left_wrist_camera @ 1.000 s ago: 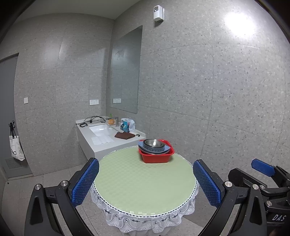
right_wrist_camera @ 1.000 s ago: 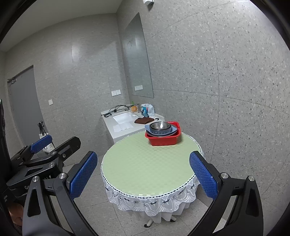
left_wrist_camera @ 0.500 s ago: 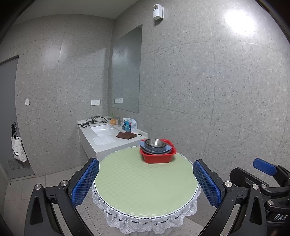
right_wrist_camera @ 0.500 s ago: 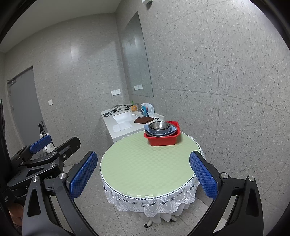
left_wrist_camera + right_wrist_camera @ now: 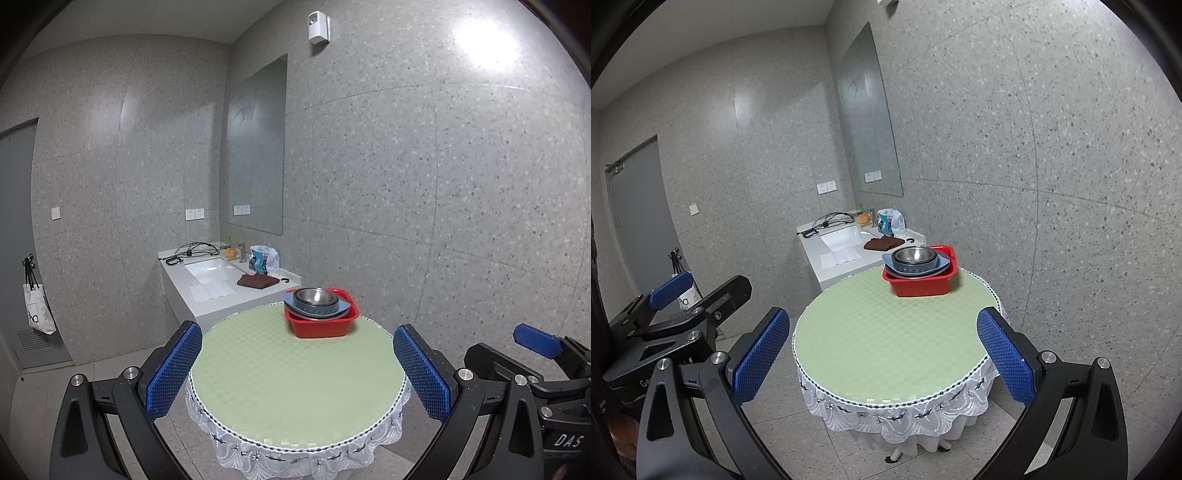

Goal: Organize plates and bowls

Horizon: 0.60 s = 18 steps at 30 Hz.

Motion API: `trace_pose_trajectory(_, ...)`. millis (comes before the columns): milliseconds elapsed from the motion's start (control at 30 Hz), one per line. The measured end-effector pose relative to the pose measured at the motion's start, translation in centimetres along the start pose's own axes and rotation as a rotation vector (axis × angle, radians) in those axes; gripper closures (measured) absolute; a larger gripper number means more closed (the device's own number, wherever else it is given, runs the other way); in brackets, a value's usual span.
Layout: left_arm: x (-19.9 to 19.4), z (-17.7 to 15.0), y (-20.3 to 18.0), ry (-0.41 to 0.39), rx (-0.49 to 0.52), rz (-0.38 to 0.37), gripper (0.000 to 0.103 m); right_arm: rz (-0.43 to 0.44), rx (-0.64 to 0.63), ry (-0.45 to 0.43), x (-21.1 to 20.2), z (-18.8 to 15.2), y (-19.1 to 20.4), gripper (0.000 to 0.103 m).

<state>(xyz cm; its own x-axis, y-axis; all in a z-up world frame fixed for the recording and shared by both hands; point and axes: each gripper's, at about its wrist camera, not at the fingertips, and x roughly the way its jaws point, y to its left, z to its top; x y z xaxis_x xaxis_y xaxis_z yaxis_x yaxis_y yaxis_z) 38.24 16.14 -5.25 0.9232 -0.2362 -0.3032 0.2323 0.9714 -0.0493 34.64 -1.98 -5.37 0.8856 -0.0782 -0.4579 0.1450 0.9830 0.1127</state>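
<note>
A red basin [image 5: 320,324] [image 5: 919,282] stands at the far edge of the round table [image 5: 295,376] [image 5: 886,339]. In it lie blue plates [image 5: 317,312] [image 5: 916,269] with a steel bowl [image 5: 314,296] [image 5: 913,254] stacked on top. My left gripper [image 5: 297,373] is open and empty, well short of the table's near edge. My right gripper [image 5: 882,358] is open and empty, also back from the table. Each gripper shows at the side of the other's view.
A white sink counter [image 5: 221,280] [image 5: 846,243] stands behind the table with cables, a brown cloth [image 5: 256,281] and a plastic bag [image 5: 263,260]. A tiled wall is close on the right. A tote bag [image 5: 37,310] hangs by the door.
Both views have drifted slightly back and up, so the table and basin sit a little lower and farther. Both grippers stay open and empty.
</note>
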Motion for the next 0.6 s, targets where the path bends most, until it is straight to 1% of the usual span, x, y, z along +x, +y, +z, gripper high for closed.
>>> trace_pose_trajectory(600, 0.88, 0.08, -0.74, 0.005, 0.004, 0.018, 0.001, 0.015, 0.002, 0.007, 0.88, 0.2, -0.47, 0.0)
